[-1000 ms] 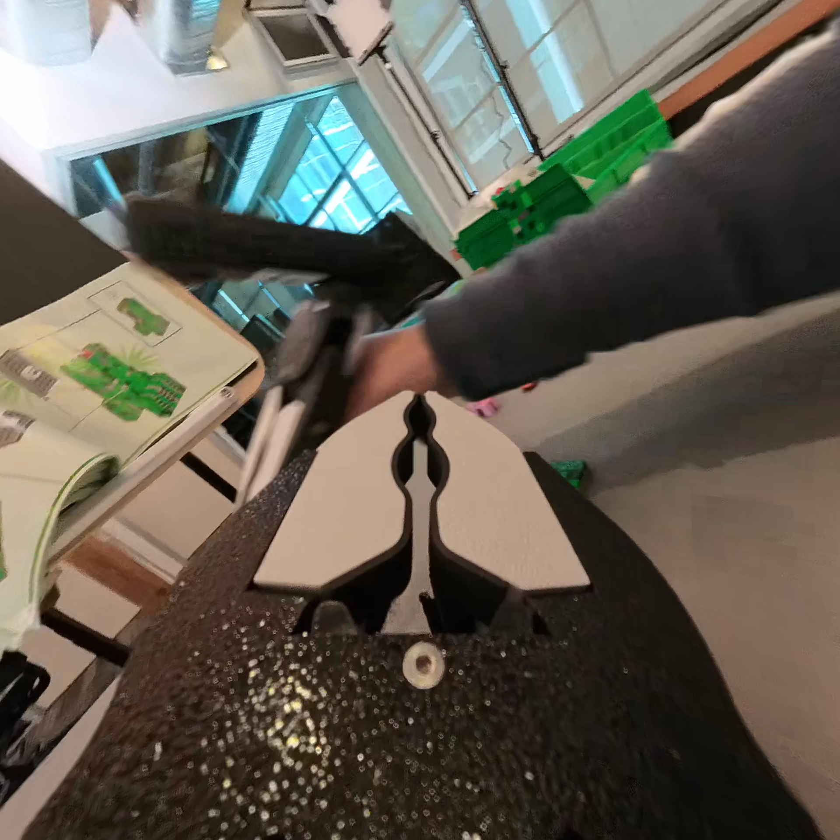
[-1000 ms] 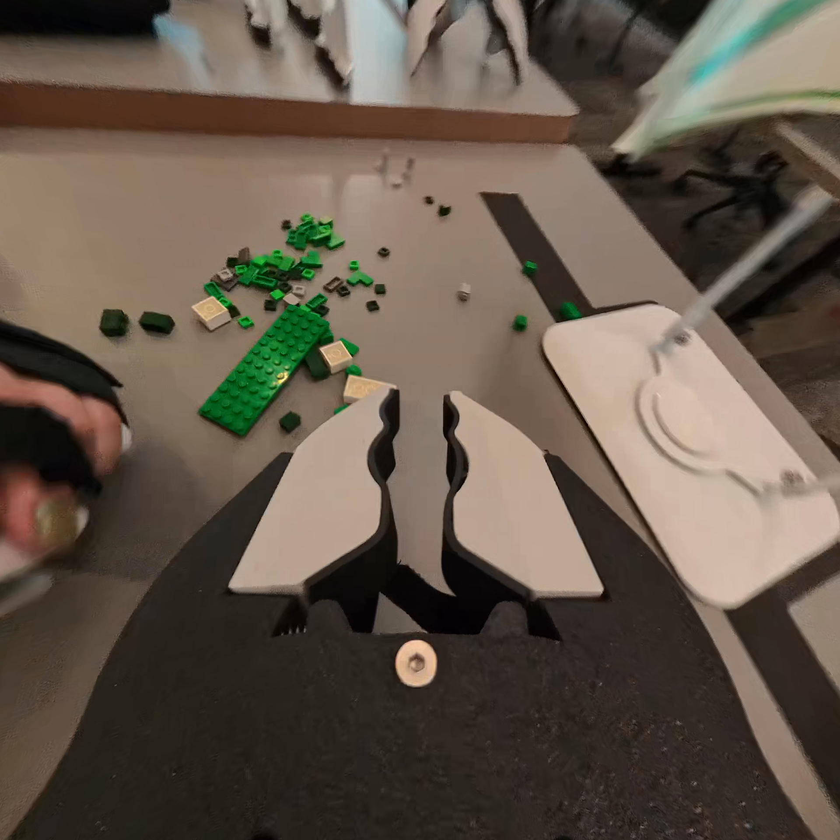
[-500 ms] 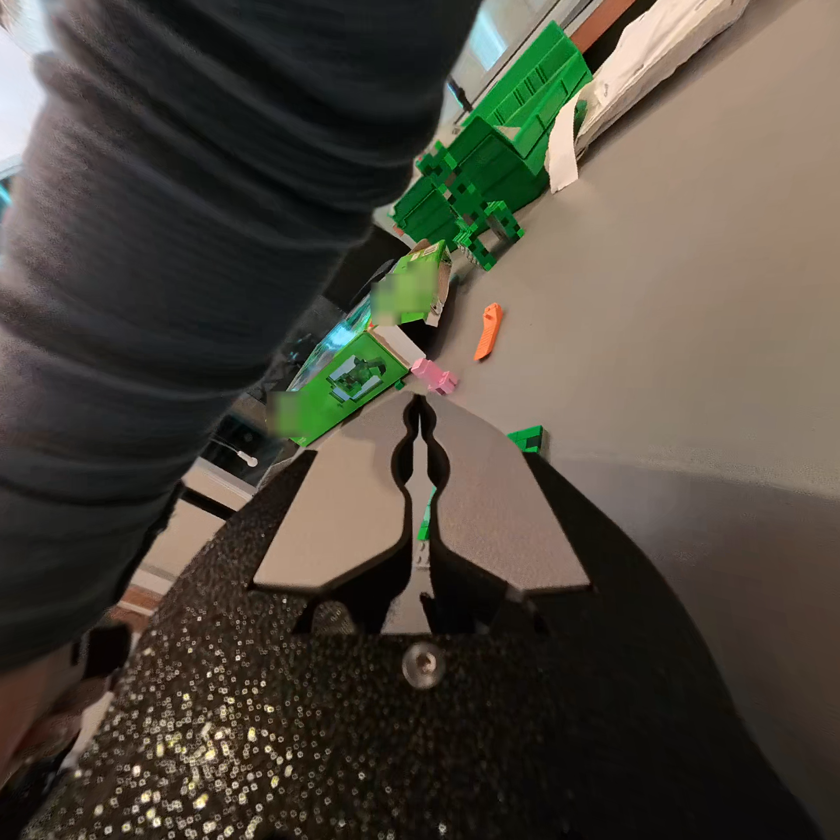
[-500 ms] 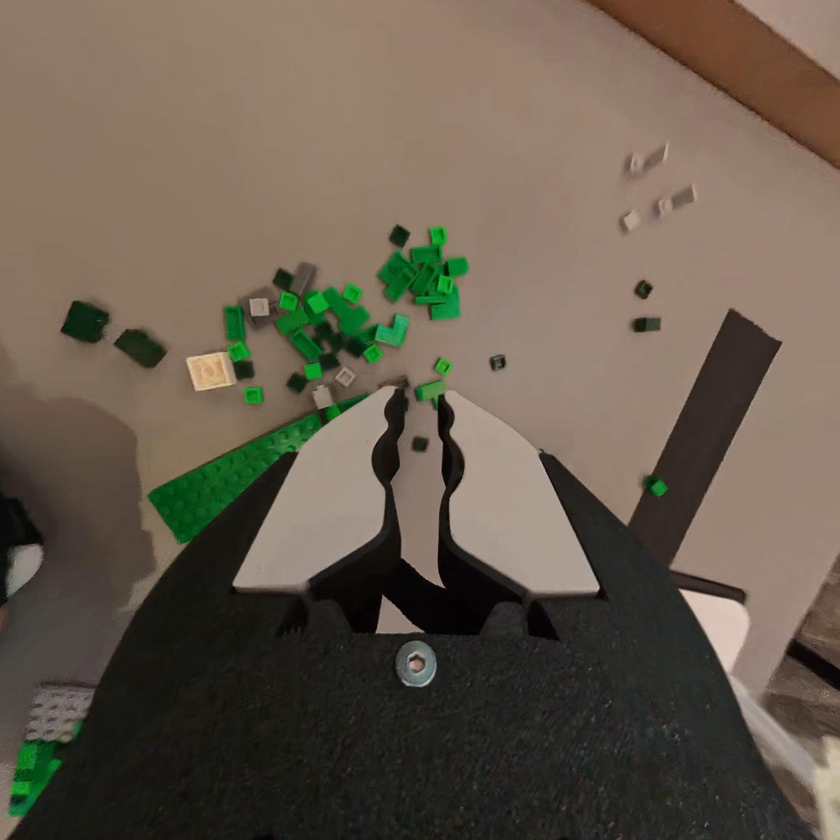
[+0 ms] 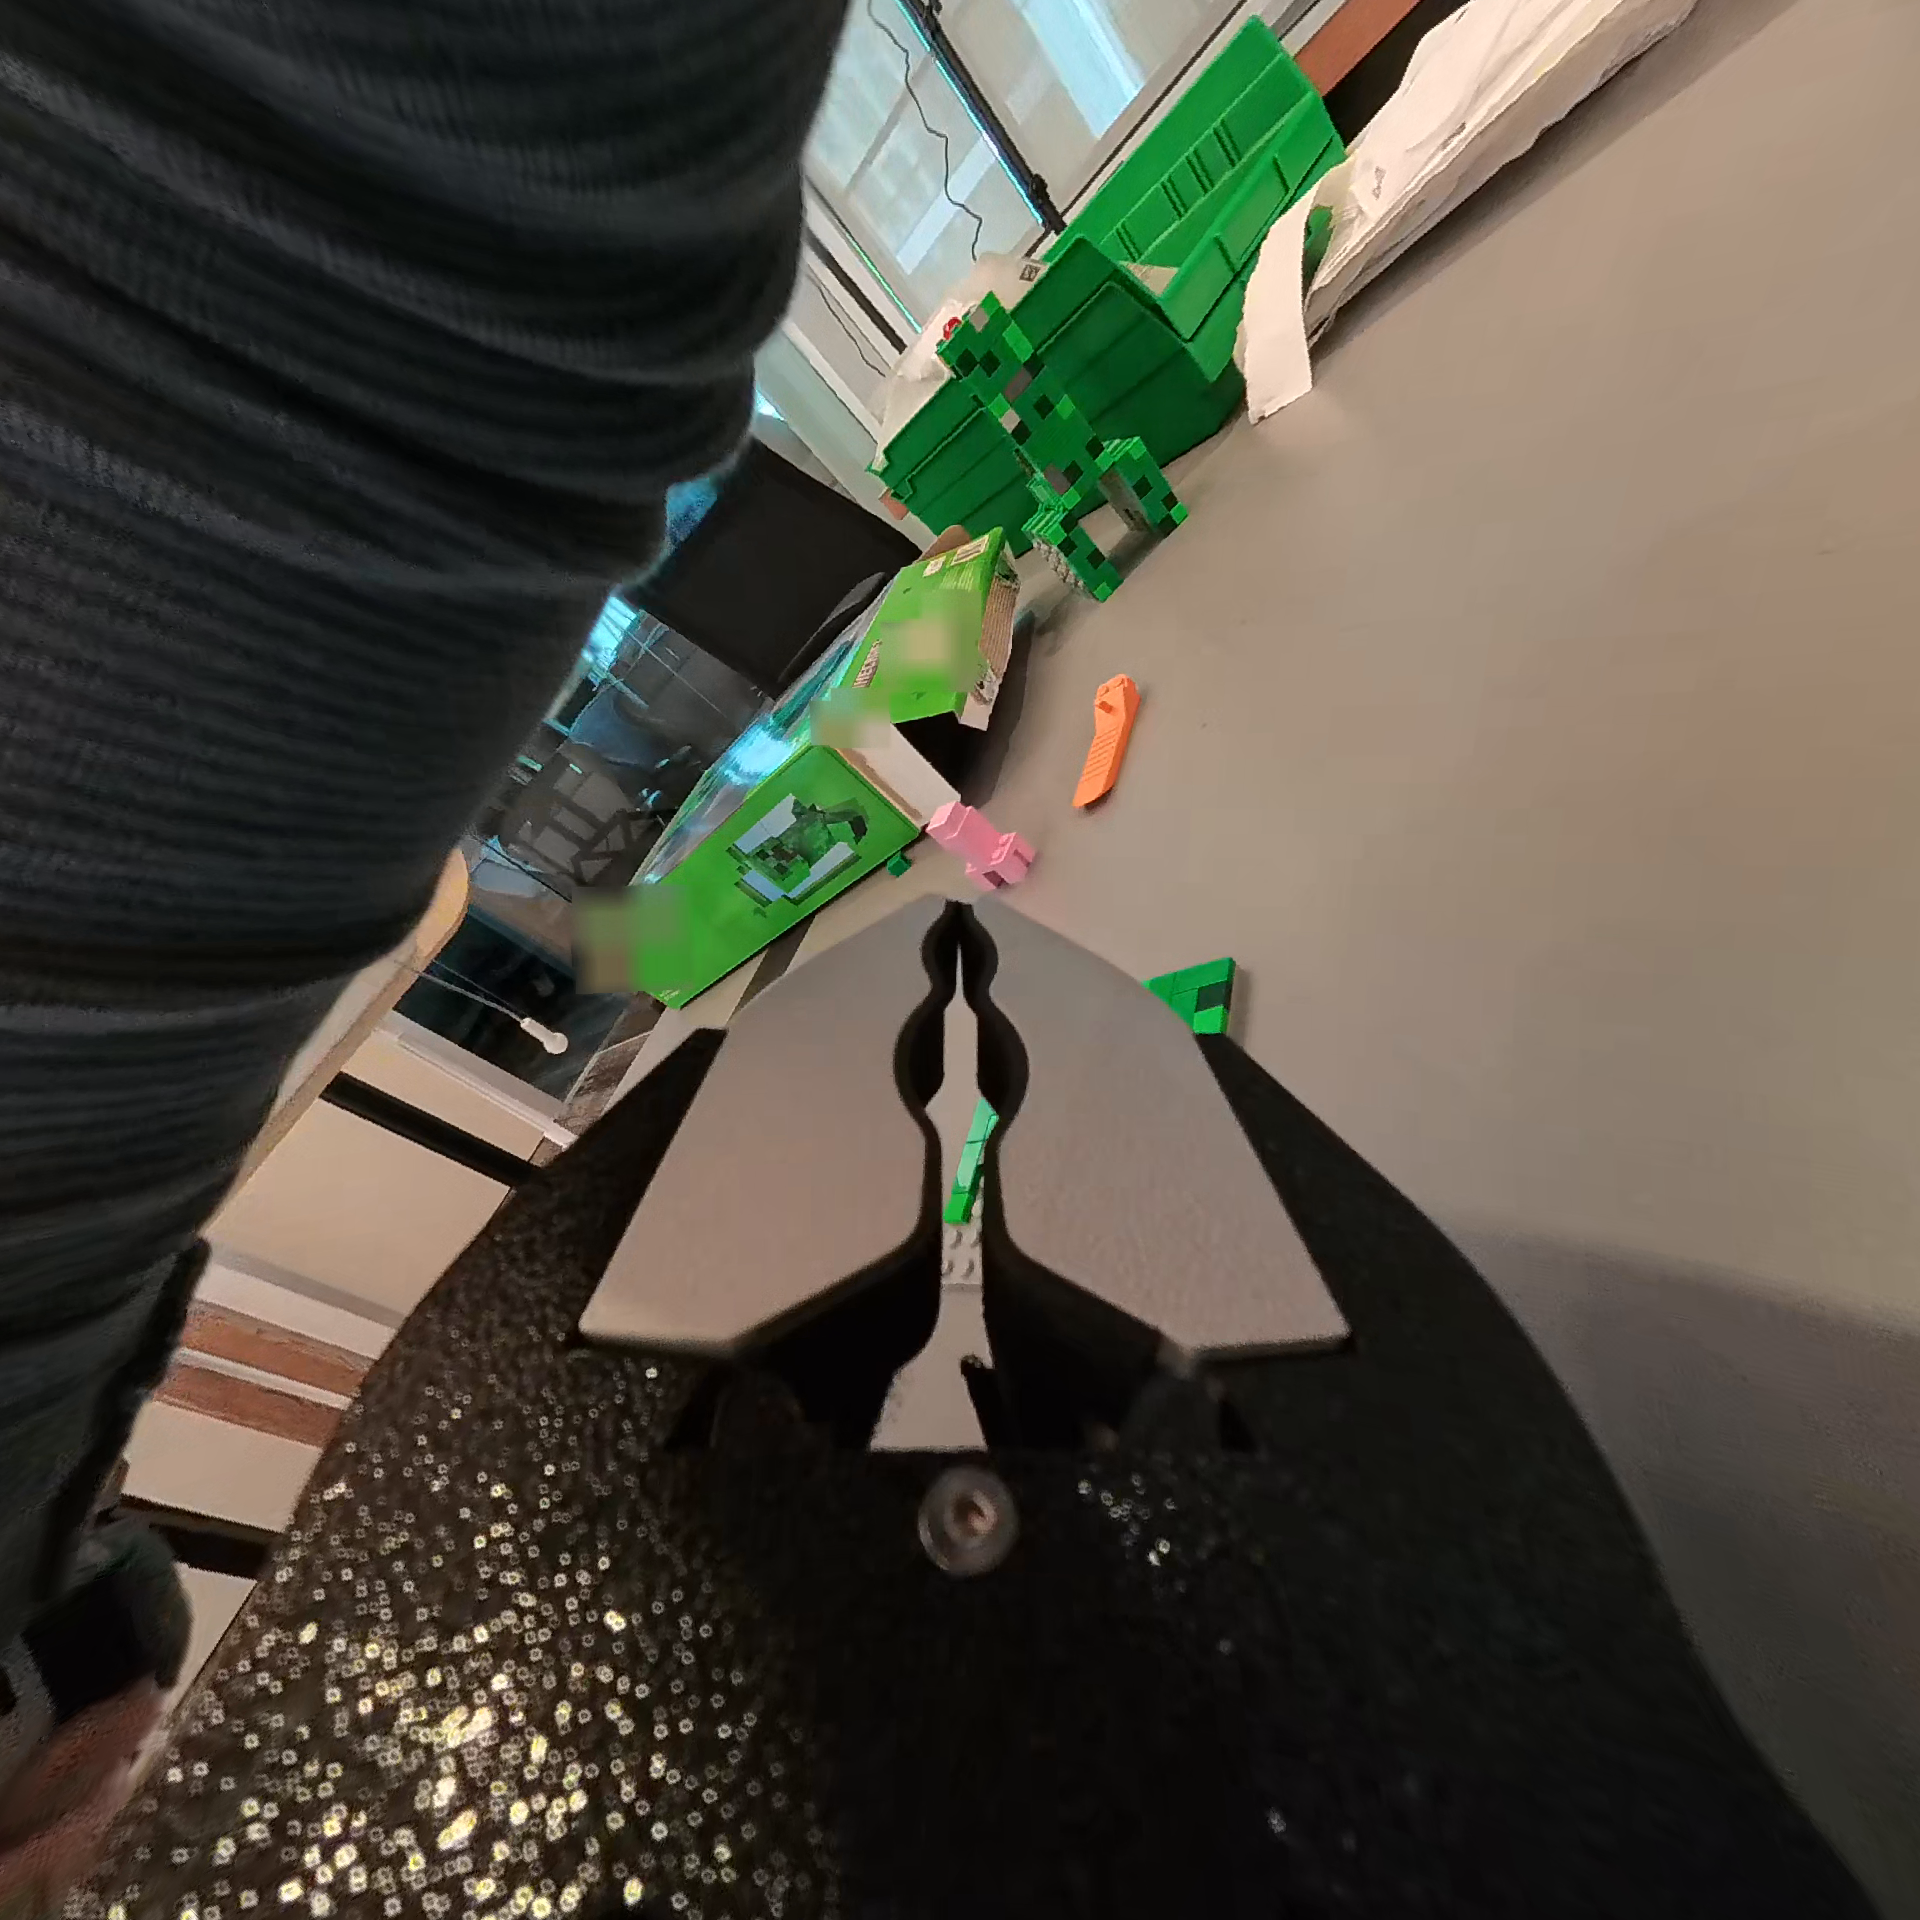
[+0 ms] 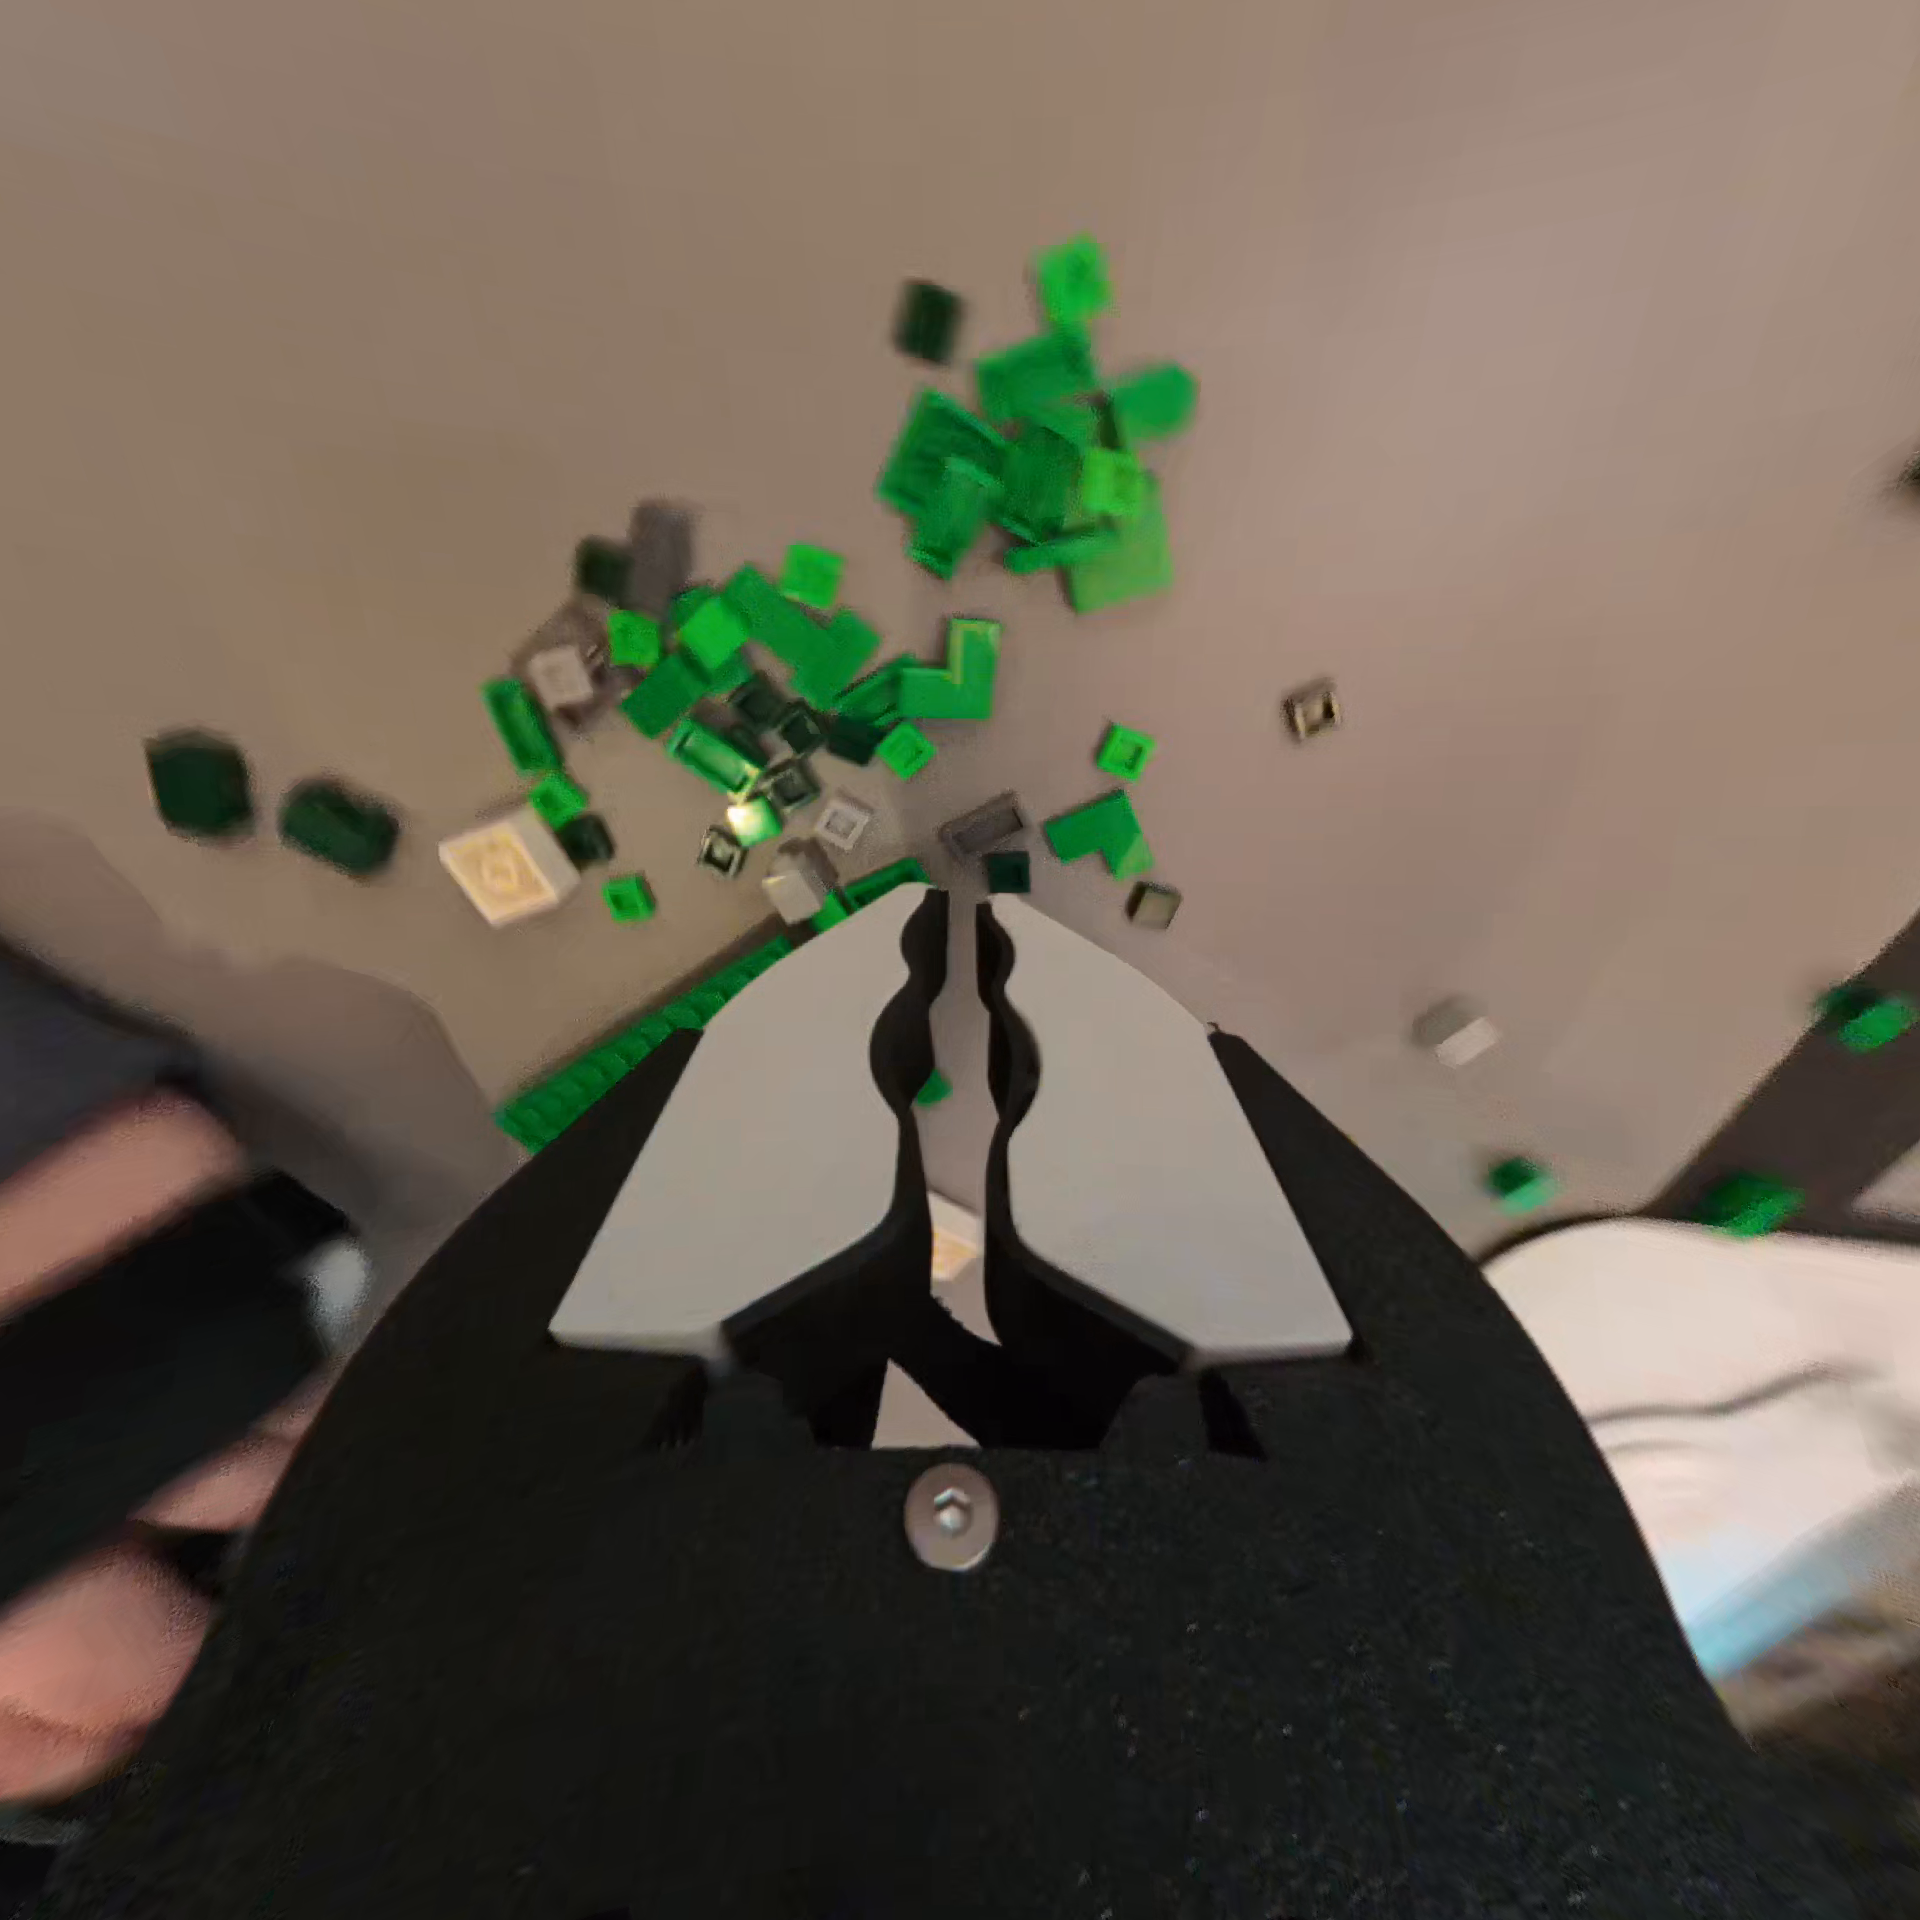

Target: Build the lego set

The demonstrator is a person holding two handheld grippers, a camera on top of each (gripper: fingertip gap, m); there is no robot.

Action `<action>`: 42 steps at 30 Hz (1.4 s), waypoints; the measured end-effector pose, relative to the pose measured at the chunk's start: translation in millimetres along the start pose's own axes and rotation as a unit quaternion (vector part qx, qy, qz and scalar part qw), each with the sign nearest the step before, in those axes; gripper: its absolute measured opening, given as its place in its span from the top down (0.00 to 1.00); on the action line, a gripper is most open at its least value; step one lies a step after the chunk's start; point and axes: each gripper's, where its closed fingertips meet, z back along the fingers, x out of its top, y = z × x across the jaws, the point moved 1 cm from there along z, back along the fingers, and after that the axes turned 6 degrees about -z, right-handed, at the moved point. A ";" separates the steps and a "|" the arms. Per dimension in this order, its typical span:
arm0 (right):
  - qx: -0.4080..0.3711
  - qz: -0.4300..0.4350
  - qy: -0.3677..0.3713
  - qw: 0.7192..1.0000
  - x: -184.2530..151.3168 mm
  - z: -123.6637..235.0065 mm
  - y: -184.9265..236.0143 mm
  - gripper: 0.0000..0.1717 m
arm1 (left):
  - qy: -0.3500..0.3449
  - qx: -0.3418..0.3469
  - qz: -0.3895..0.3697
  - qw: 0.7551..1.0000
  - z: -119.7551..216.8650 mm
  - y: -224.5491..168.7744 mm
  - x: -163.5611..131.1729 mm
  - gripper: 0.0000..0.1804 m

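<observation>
A grey table (image 5: 1558,727) is carrying green bins (image 5: 1143,312), a green box (image 5: 769,862), an orange tool (image 5: 1110,740) and a pink figure (image 5: 982,842). A dark sleeve (image 5: 312,520) is blocking the room. The left gripper (image 5: 958,914) is sitting closed on nothing. The right gripper (image 6: 961,909) is hovering narrowly parted, gripping nothing, over blurred scattered green bricks (image 6: 831,665); a green plate (image 6: 665,1029) is lying partly hidden.

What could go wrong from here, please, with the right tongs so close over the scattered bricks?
1. The right tongs stand only slightly parted beside a dark green tile and a grey piece; they might nudge either one aside.
2. The long green plate lies partly under the tongs and could get bumped.
3. The person's sleeve blocks much of the left view, so the left tongs could brush the pink figure.
</observation>
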 end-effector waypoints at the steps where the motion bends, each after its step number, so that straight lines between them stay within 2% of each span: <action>1: 0.025 -0.075 -0.008 0.997 1.0 -2.9 1.3 0.98 | 0.000 0.000 0.001 1.000 0.0 0.0 -0.2 1.00; 3: 0.111 -0.185 -0.041 0.976 8.7 -4.0 11.4 0.97 | 0.001 -0.001 0.003 1.000 -0.4 -0.1 -0.4 1.00; 4: 0.127 -0.215 -0.039 0.968 7.9 -4.4 11.5 0.93 | 0.001 -0.001 0.004 1.000 -0.4 -0.1 -0.4 1.00; 7: 0.091 -0.234 -0.015 0.968 -2.6 -6.8 0.3 0.88 | 0.000 -0.002 0.004 1.000 -0.5 -0.3 -0.4 1.00; 9: 0.108 -0.247 -0.010 0.963 -3.4 -6.2 4.5 0.88 | 0.001 -0.004 0.004 1.000 -0.6 -0.7 -0.7 1.00; 21: 0.083 -0.254 0.004 0.964 -5.7 -11.0 8.0 0.92 | 0.002 -0.007 0.009 1.000 -0.5 -0.4 -1.5 1.00; 30: 0.023 -0.202 -0.006 0.979 -8.3 -10.3 8.0 0.96 | 0.005 -0.010 0.007 1.000 -0.4 -1.5 -3.3 1.00; 32: 0.010 -0.178 -0.043 0.983 -12.6 -0.6 6.3 0.96 | 0.009 -0.011 0.006 1.000 -1.2 -1.6 -4.6 1.00; 34: 0.015 -0.160 -0.110 0.981 -18.7 18.5 8.5 0.96 | 0.010 -0.013 0.007 1.000 0.2 -0.8 -5.8 1.00; 37: 0.014 -0.139 -0.236 0.962 -42.1 57.9 14.3 0.96 | -0.018 -0.028 0.023 0.999 7.4 -3.8 2.2 1.00; 39: 0.038 -0.106 -0.344 0.932 -64.1 87.6 31.3 0.96 | -0.041 -0.030 0.045 0.998 17.5 -4.2 11.3 1.00; 42: 0.054 -0.058 -0.495 0.865 -104.5 125.4 62.0 0.96 | -0.087 0.009 0.120 0.989 44.0 8.7 25.0 1.00</action>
